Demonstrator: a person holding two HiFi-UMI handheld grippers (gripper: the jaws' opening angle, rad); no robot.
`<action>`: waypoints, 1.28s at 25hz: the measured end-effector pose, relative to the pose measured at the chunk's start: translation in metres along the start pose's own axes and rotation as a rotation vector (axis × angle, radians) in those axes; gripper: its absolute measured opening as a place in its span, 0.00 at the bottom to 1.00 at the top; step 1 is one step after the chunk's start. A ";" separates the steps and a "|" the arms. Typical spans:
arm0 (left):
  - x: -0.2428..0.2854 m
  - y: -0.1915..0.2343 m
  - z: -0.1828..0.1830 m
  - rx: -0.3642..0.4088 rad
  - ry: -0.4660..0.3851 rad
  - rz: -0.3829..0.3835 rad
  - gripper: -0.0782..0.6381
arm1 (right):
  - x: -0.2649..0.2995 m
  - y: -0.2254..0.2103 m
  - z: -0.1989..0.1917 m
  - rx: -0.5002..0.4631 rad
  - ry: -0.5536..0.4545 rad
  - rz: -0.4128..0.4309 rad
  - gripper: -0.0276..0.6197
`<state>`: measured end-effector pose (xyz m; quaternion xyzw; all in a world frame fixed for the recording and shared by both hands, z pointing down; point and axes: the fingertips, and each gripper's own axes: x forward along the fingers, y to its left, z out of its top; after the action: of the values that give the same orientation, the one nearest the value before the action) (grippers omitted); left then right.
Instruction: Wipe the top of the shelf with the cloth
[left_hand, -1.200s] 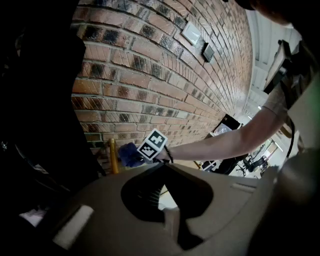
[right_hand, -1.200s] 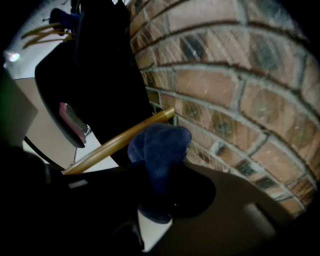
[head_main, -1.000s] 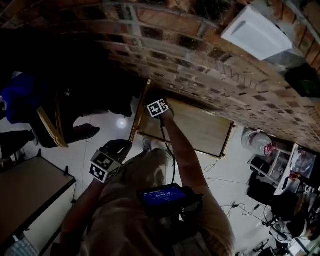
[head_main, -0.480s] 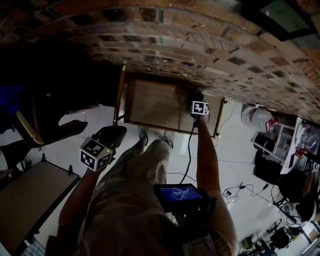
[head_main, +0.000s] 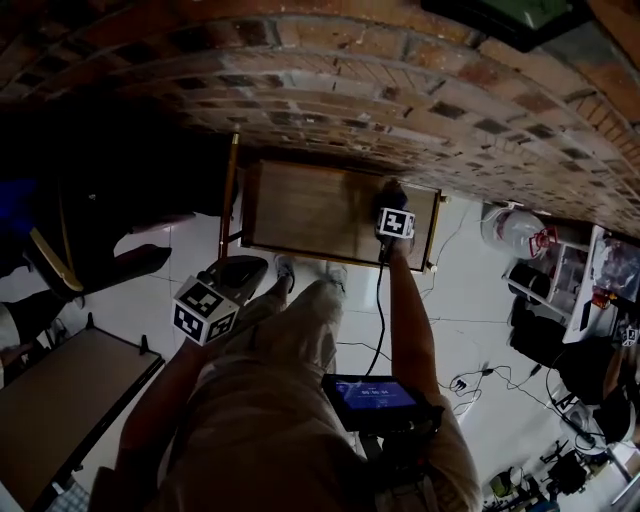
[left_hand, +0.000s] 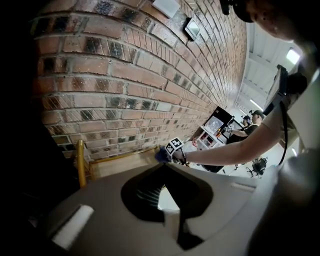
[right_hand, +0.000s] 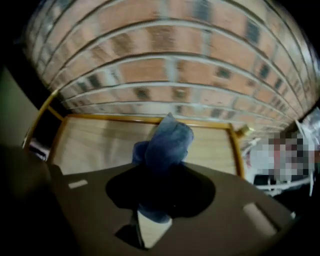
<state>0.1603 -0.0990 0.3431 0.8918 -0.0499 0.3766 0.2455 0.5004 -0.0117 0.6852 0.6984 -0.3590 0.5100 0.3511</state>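
- Brick wall (head_main: 400, 90): I count one. It fills the head view from 10 to 2 o'clock, and the shelf stands against its foot.
- Shelf (head_main: 300, 205): I count one, with a pale wooden top inside a yellow rail (right_hand: 150, 119). It lies at 12 o'clock from the person's legs.
- White rack (head_main: 565, 290): I count one, on the floor at 3 o'clock. Its tiers hold small items too dim for me to identify. A pale bag-like bundle (head_main: 510, 235) sits just beside it, at its 10 o'clock.
- Screen unit (head_main: 375, 392): I count one, lit, at 5 o'clock on the person's chest. A cable (head_main: 380, 310) runs along the right forearm between this unit and the right gripper.
- Grippers: I count two, each carrying one marker cube.
- Right gripper (head_main: 393, 200): It is stationed at the 3 o'clock end of the shelf top. Its jaws are clamped on the cloth.
- Left gripper (head_main: 240, 272): It is at 8 o'clock, beside the person's left thigh and well apart from the shelf. I read its jaws as slightly apart with nothing between them.
- Cloth (right_hand: 167, 140): I count one, blue and bunched. It projects ahead of the right gripper's jaws over the shelf top, near the right-hand rail. I cannot confirm contact with the wood.
- Change log: One second ago the right gripper and cloth were at the 9 o'clock end of the shelf top. Half a second ago they had reached the 3 o'clock end, and they are at almost the same spot now. The left gripper has kept its station at the thigh throughout.
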 end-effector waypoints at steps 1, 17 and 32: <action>-0.003 0.003 -0.001 -0.003 -0.004 0.006 0.11 | -0.007 0.043 -0.002 -0.053 0.006 0.053 0.23; -0.061 0.057 -0.052 -0.051 0.006 0.056 0.11 | -0.034 0.416 0.013 -0.403 -0.089 0.518 0.23; -0.027 0.022 -0.029 0.086 0.034 -0.115 0.11 | 0.004 -0.102 -0.076 0.331 0.029 -0.210 0.23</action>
<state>0.1163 -0.1067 0.3508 0.8964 0.0220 0.3789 0.2288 0.5539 0.1031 0.6936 0.7728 -0.1903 0.5327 0.2877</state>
